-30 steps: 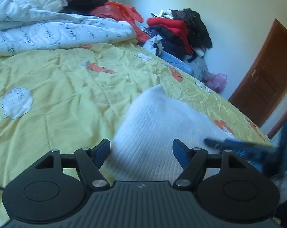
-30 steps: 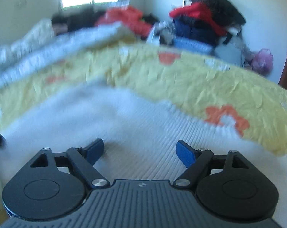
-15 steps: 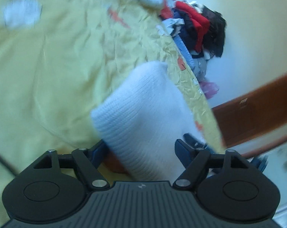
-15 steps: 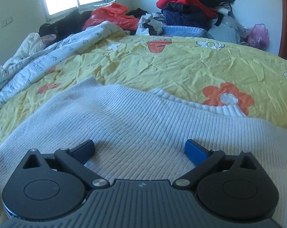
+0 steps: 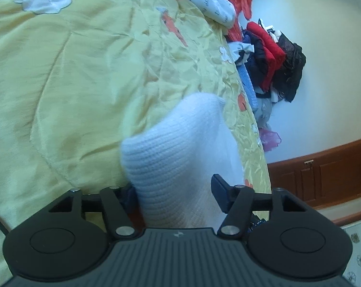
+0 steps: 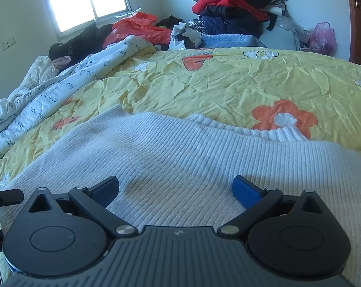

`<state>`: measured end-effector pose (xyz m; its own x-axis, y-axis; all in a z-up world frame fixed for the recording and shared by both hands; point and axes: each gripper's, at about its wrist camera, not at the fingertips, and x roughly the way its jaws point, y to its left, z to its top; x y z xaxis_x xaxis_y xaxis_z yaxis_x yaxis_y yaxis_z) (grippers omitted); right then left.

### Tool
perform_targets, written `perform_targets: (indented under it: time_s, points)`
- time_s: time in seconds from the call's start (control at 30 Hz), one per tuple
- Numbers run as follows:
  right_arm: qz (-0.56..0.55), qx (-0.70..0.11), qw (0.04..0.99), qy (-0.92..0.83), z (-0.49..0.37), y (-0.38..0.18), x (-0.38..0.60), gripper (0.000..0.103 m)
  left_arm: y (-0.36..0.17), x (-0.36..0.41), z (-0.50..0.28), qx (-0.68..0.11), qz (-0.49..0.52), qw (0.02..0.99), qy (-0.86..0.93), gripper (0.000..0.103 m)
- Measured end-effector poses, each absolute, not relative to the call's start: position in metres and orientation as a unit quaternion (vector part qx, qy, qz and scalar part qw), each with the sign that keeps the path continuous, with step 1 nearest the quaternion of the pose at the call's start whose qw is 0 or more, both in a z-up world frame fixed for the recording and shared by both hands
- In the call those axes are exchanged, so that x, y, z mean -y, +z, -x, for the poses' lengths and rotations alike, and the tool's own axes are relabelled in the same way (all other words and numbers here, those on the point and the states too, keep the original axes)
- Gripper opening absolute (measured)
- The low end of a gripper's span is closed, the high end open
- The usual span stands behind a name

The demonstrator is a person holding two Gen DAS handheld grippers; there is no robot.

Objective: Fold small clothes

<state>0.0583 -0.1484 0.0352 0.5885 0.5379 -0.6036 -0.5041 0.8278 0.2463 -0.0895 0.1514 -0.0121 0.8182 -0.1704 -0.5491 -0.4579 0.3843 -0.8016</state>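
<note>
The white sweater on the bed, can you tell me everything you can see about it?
The white sweater is a soft-looking ribbed knit, a little grey in spots. It lies spread on the yellow flowered quilt, with a ribbed band showing along its far edge. In the left wrist view a rounded fold of it bulges up between the fingers of the left claw, which look open. The right claw hangs open just over the knit; whether it touches is unclear.

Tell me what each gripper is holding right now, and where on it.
Neither grips anything. The white ribbed knit sweater lies between both sets of open jaws: left gripper straddles its folded edge, right gripper hovers mid-panel.
</note>
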Motion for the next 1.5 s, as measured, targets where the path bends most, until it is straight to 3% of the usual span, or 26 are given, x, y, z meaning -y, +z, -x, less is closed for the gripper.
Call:
perform_targets:
  time_s: [0.07, 0.13, 0.4, 0.47, 0.53, 0.73, 0.8, 0.87, 1.03, 1.33, 1.4, 1.5]
  points:
    - [-0.025, -0.347, 0.891, 0.292, -0.058, 0.035, 0.148, 0.1, -0.011, -0.149, 0.09, -0.284, 0.541, 0.786, 0.095, 0.06]
    - [-0.025, -0.347, 0.891, 0.292, -0.058, 0.035, 0.149, 0.1, -0.01, -0.147, 0.092, -0.279, 0.532, 0.793, 0.101, 0.051]
    - [-0.026, -0.347, 0.891, 0.292, -0.059, 0.035, 0.148, 0.1, -0.012, -0.145, 0.085, -0.256, 0.507, 0.816, 0.108, 0.051]
    - [-0.025, -0.346, 0.891, 0.292, -0.059, 0.035, 0.148, 0.1, -0.01, -0.14, 0.083, -0.259, 0.483, 0.828, 0.121, 0.035]
    - [-0.025, -0.346, 0.891, 0.292, -0.059, 0.035, 0.148, 0.1, -0.007, -0.136, 0.084, -0.26, 0.456, 0.842, 0.121, 0.028]
    - [-0.017, -0.353, 0.889, 0.292, -0.062, 0.035, 0.146, 0.101, 0.022, -0.099, 0.089, -0.229, 0.292, 0.921, 0.119, 0.025]
    - [-0.011, -0.371, 0.882, 0.291, -0.067, 0.042, 0.143, 0.095, 0.03, -0.083, 0.091, -0.216, 0.235, 0.941, 0.115, 0.025]
    - [-0.045, -0.4, 0.865, 0.3, -0.075, 0.058, 0.141, 0.09, 0.034, -0.07, 0.093, -0.205, 0.182, 0.956, 0.109, 0.025]
    - [-0.134, -0.471, 0.777, 0.396, -0.096, 0.098, 0.105, 0.094, 0.031, -0.05, 0.092, -0.203, 0.108, 0.966, 0.118, 0.025]
    - [0.147, -0.569, 0.702, 0.401, -0.091, 0.103, -0.051, 0.092, 0.026, -0.004, 0.09, -0.177, -0.083, 0.973, 0.122, 0.025]
    - [0.221, -0.572, 0.686, 0.39, -0.081, 0.096, -0.075, 0.086, 0.022, 0.007, 0.092, -0.166, -0.121, 0.972, 0.116, 0.025]
    - [0.295, -0.565, 0.676, 0.37, -0.069, 0.088, -0.09, 0.061, 0.02, 0.01, 0.09, -0.169, -0.132, 0.97, 0.116, 0.025]
